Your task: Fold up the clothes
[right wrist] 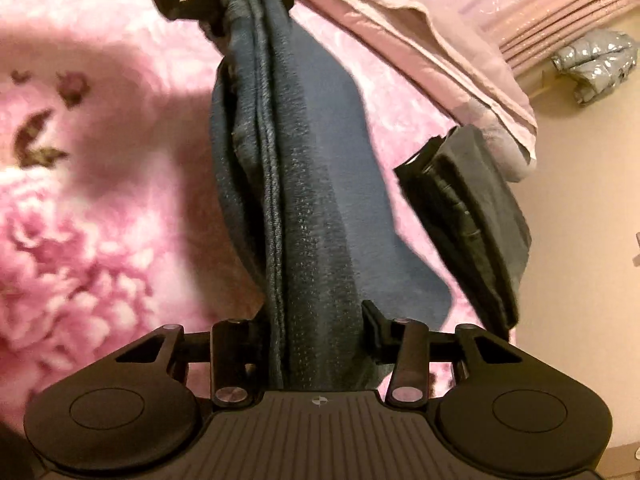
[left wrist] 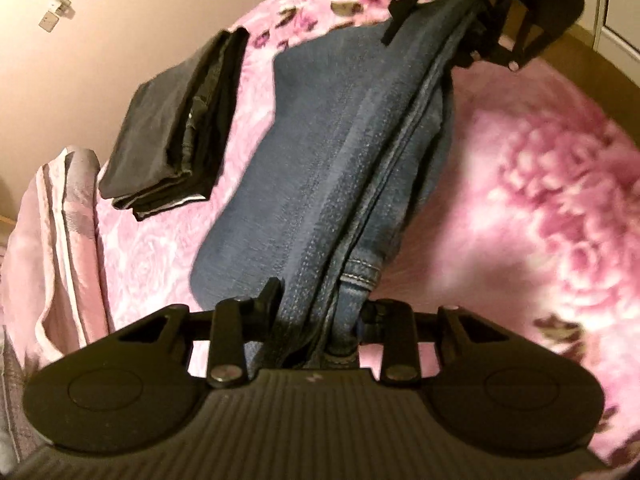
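With both the left tongs (left wrist: 316, 316) and right tongs (right wrist: 316, 320) clamped on the blue jeans (left wrist: 340, 140), keep them taut and level above the pink floral blanket (left wrist: 540, 200).

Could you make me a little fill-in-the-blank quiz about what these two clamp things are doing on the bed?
1. Both grippers hold opposite ends of the blue ____.
2. The left gripper and right gripper are each ____ on the fabric.
3. A folded ____ garment lies beside them on the pink blanket.

Missing words: jeans; shut; black
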